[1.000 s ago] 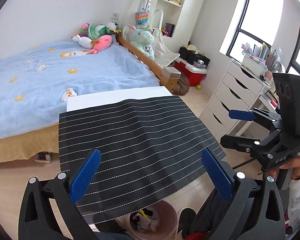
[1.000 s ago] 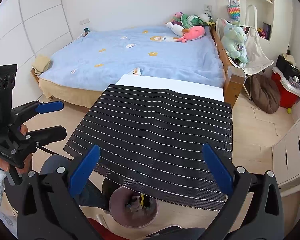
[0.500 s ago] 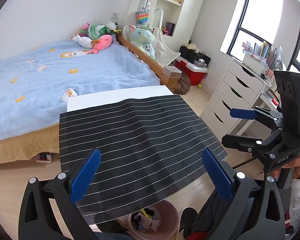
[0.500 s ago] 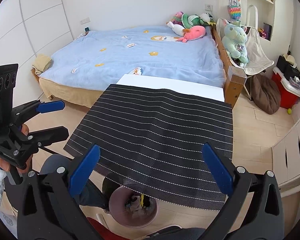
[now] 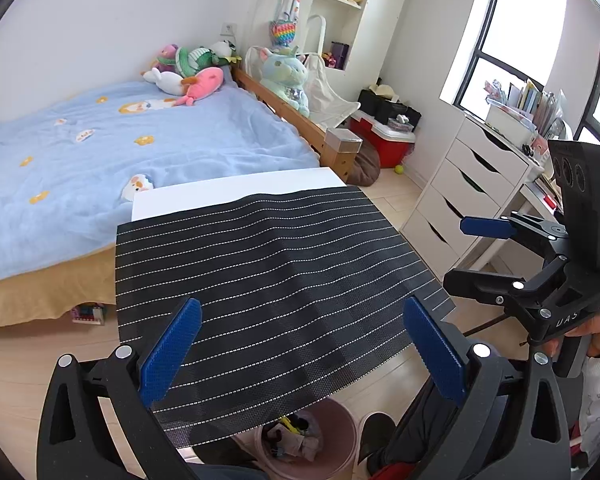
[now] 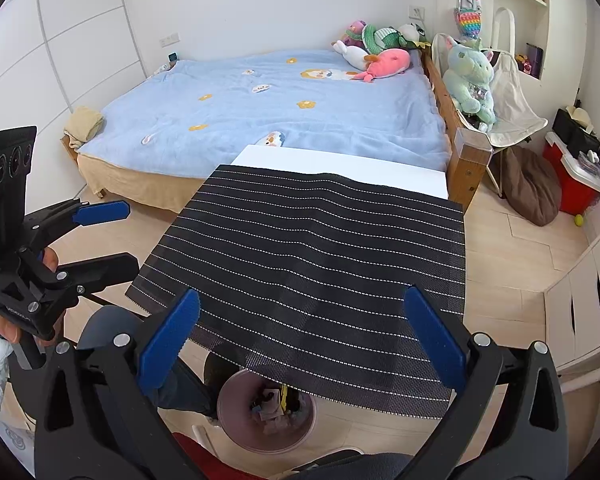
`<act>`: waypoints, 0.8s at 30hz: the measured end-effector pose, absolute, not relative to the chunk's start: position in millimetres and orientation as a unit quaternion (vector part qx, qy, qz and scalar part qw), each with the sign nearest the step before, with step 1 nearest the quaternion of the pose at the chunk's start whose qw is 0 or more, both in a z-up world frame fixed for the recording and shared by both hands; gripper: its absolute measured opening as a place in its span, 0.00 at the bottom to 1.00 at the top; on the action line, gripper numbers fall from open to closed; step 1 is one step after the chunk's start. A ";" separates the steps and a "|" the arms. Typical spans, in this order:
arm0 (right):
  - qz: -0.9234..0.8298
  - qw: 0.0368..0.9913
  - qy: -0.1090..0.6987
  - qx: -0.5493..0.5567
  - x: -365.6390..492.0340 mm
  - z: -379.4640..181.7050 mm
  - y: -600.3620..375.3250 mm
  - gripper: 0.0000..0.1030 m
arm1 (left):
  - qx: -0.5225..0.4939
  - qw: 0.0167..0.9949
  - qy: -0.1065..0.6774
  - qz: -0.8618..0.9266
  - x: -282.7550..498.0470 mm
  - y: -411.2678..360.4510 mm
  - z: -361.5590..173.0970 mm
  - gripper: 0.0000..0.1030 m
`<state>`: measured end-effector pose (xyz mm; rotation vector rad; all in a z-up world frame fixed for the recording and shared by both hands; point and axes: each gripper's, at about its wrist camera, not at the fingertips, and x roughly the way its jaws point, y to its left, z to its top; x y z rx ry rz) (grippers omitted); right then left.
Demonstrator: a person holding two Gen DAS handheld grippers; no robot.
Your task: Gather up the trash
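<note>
A pink trash bin (image 5: 340, 446) with scraps inside stands on the floor under the near edge of a black striped mat (image 5: 268, 280); it also shows in the right wrist view (image 6: 236, 428). The mat (image 6: 320, 264) lies bare on a white table (image 6: 340, 166). My left gripper (image 5: 304, 356) is open and empty above the mat's near edge. My right gripper (image 6: 300, 344) is open and empty over the same edge. Each gripper shows in the other's view, the right (image 5: 484, 252) and the left (image 6: 104, 236).
A bed with a blue blanket (image 6: 280, 104) and plush toys (image 6: 376, 60) stands behind the table. A white drawer unit (image 5: 460, 196) is to the right, with a red cooler (image 5: 384, 144) and a brown beanbag (image 6: 532, 188) near it. Wooden floor surrounds the table.
The right gripper has sunk slightly in the left wrist view. The left gripper has shifted a little in the right wrist view. Both stay open and empty.
</note>
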<state>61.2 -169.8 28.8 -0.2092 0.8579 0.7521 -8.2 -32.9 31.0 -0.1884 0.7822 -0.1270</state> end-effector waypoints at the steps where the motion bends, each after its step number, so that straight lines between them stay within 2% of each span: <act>1: 0.355 0.836 0.405 -0.099 60.6 28.6 -170.2 0.97 | -0.091 0.918 0.381 -0.061 -8.1 -32.6 30.8 0.94; 24: 0.355 0.837 0.404 -0.097 59.6 30.1 -174.7 0.97 | -0.078 0.918 0.385 -0.046 -7.7 -33.6 26.3 0.94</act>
